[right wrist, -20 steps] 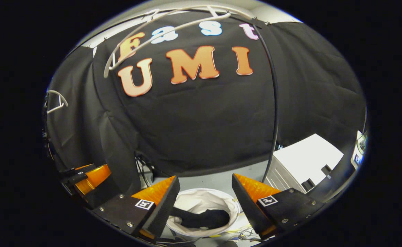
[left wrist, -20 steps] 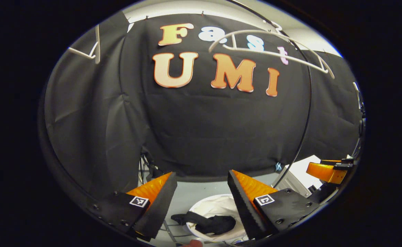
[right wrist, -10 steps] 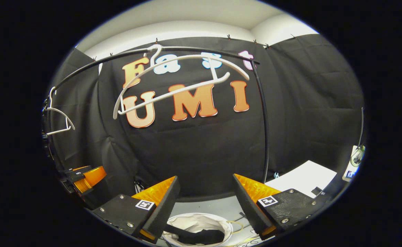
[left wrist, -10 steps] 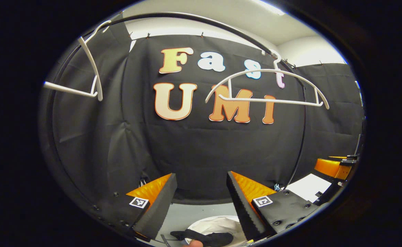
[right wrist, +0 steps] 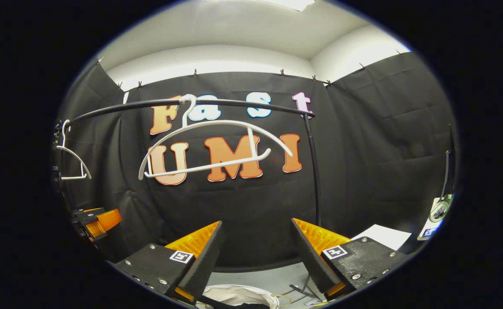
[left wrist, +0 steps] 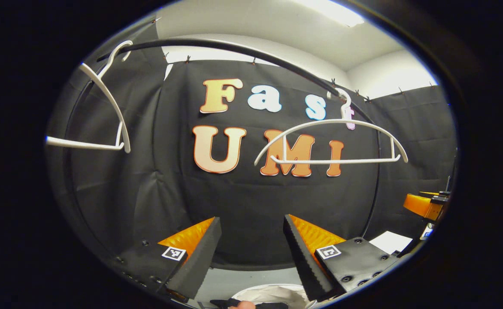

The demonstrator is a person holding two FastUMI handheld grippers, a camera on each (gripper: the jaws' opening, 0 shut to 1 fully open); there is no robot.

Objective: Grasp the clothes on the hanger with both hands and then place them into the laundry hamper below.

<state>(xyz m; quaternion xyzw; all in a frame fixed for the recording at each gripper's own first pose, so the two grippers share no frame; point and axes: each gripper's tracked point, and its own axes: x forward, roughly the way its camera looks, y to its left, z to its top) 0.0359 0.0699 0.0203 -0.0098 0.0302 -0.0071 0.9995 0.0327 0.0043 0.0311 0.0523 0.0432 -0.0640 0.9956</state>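
Note:
Two bare white hangers hang from the black rail [left wrist: 234, 45]: one hanger [left wrist: 328, 141] at the centre right, another hanger [left wrist: 105, 111] at the far left. The white laundry hamper [left wrist: 273, 294] peeks in at the bottom edge, with a sliver of dark clothing [left wrist: 223, 303] lying in it. My left gripper [left wrist: 249, 253] is open and empty above the hamper. My right gripper [right wrist: 256, 257] is also open and empty, over the hamper's rim [right wrist: 238, 296]. In the right gripper view the central hanger [right wrist: 213, 146] hangs tilted. Each view catches the other gripper at its side edge.
The rail's black upright post [right wrist: 316, 171] stands right of the hamper. A white box [right wrist: 384, 236] sits low on the right, with a small device [right wrist: 440, 210] on the wall beside it. A fingertip [left wrist: 240, 304] shows at the bottom edge.
Both grippers have lifted and tipped upward: the hamper and the dark clothing slid to the bottom edge, while the hangers and rail came down into view. Both stayed open.

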